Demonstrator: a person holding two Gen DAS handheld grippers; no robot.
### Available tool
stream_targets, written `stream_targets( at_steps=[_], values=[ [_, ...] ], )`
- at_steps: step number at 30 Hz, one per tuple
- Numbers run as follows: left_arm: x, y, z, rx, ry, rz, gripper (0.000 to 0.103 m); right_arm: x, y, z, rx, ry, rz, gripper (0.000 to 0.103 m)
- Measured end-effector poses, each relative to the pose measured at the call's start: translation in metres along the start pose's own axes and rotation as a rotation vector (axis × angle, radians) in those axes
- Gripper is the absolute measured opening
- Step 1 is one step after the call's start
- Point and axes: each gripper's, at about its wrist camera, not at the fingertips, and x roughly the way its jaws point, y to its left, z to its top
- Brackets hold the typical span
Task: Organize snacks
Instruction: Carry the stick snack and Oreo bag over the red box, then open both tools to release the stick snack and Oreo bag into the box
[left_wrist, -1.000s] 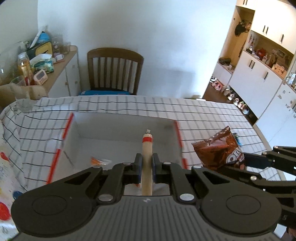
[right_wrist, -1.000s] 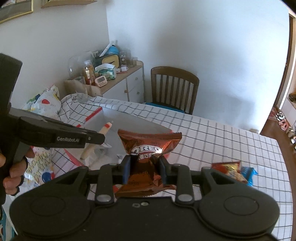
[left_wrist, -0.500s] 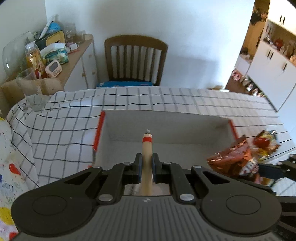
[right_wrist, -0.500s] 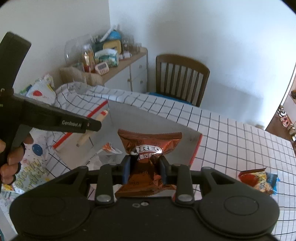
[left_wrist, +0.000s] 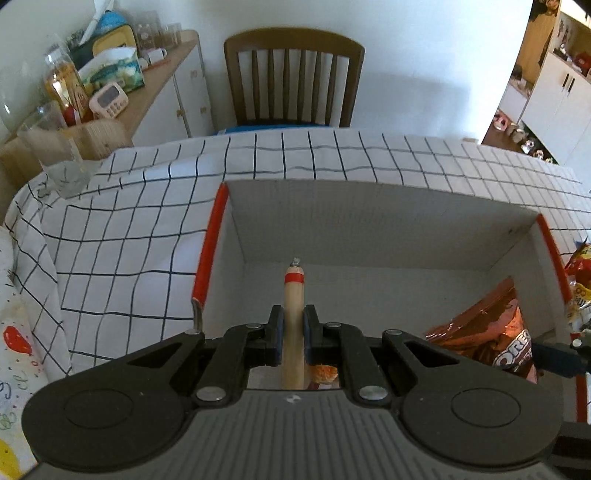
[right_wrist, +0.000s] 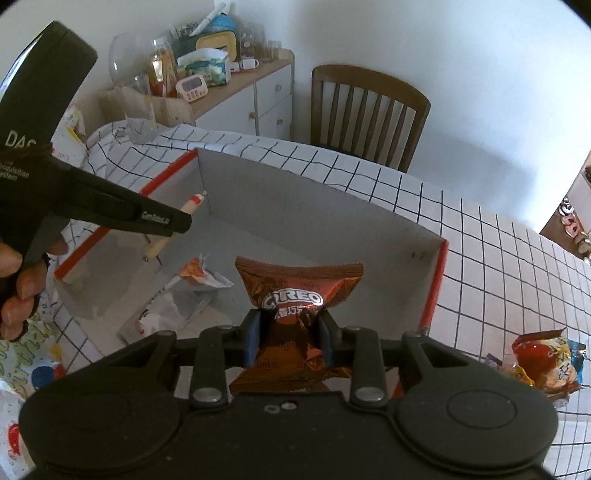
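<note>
A white cardboard box (left_wrist: 388, 206) (right_wrist: 317, 206) with red-edged side walls stands on the checked tablecloth. My left gripper (left_wrist: 293, 326) is shut on a tan sausage stick (left_wrist: 293, 314) with a red band, held over the box's left half; in the right wrist view that stick (right_wrist: 177, 225) pokes out beyond the left gripper (right_wrist: 162, 221). My right gripper (right_wrist: 288, 325) is shut on a brown Oreo packet (right_wrist: 299, 295), held over the box's right part, and the packet (left_wrist: 491, 332) shows at the right of the left wrist view. Small wrapped snacks (right_wrist: 201, 275) lie on the box floor.
More snack packets (right_wrist: 543, 365) lie on the tablecloth right of the box. A wooden chair (left_wrist: 293, 77) stands behind the table. A sideboard (right_wrist: 236, 88) with jars and a timer is at the far left. A glass (left_wrist: 55, 155) sits at the table's left corner.
Both grippers have moved forward and down toward the box, which now fills more of each view. The sausage stick and the Oreo packet now hang over the box's inside.
</note>
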Motion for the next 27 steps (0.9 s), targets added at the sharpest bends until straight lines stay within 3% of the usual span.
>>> stream_targets(
  at_steps=[17,24,27],
  values=[
    [0.014,-0.005,-0.012,-0.016,0.075,0.003,0.012,0.017,0.005,-0.008,0.007,0.038,0.0,0.034],
    [0.002,-0.007,-0.012,-0.034,0.055,-0.032,0.042,0.007,0.004,-0.008,0.012,0.021,0.017,0.039],
    [-0.009,-0.012,-0.014,-0.019,0.026,-0.028,0.068,-0.001,0.004,-0.009,0.011,0.008,0.022,0.044]
  ],
)
